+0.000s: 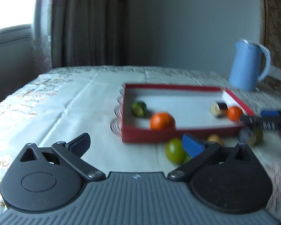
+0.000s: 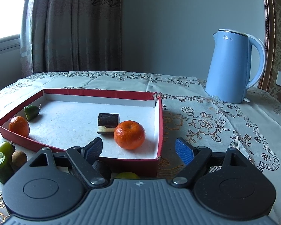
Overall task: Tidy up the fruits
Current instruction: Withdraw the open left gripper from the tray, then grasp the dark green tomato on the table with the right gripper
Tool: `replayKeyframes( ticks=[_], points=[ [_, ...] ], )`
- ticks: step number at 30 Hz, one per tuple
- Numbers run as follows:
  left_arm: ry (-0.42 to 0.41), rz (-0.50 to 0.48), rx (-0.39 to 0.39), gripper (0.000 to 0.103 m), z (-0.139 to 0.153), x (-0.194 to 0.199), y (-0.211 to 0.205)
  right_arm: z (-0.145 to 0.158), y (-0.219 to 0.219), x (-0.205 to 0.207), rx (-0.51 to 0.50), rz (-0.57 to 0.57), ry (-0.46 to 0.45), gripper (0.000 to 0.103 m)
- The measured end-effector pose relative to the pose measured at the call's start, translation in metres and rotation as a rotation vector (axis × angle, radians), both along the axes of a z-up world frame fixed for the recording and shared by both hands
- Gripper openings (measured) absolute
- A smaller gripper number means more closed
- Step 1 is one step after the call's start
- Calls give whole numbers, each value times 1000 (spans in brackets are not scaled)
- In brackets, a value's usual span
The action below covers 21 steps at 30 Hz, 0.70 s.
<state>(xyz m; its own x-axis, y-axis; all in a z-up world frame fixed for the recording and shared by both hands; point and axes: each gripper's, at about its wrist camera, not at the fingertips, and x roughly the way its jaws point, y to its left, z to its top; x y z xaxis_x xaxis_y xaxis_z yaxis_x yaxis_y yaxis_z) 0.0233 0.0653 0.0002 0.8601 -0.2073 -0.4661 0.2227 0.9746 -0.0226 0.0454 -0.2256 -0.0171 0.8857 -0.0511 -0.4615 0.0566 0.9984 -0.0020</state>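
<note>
Table (image 2: 234, 123) under a patterned cloth carries everything, with a blue kettle (image 2: 232, 67) at the far right. Nearer me sits the red box (image 2: 160, 123), already holding two oranges (image 2: 129, 134), a lime (image 2: 31, 112) and a dark block (image 2: 108, 123).

Outside its near wall I still have a green fruit (image 1: 175, 151), a small brown fruit (image 2: 19, 157) and a cut green piece (image 2: 1, 166).

My left gripper (image 1: 136, 145) hangs with jaws spread wide and empty, just beside that green fruit; my right gripper (image 2: 138, 149) is likewise wide and empty, over the box's near corner.

My worry is that the round fruit rolls away if one pad nudges it first. The left view is blurred, so I may misjudge depth and knock the box wall.
</note>
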Motion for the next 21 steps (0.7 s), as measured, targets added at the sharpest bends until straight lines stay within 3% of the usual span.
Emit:
replayKeyframes(
  ticks=[6,10,17,21],
  points=[
    [50,0,32,103,-17,0,-9,3,-7,-8,19,-36,-13,85],
    [53,-19,25,103,-21,-1,-6,3,-17,-35,60,-36,-5,85],
    [106,-48,-28,103,-26,3,7,-7,-14,-64,10,-33,44,85],
    [135,-39,23,103,-30,8,0,-7,-5,-60,-23,-11,56,81]
  ],
)
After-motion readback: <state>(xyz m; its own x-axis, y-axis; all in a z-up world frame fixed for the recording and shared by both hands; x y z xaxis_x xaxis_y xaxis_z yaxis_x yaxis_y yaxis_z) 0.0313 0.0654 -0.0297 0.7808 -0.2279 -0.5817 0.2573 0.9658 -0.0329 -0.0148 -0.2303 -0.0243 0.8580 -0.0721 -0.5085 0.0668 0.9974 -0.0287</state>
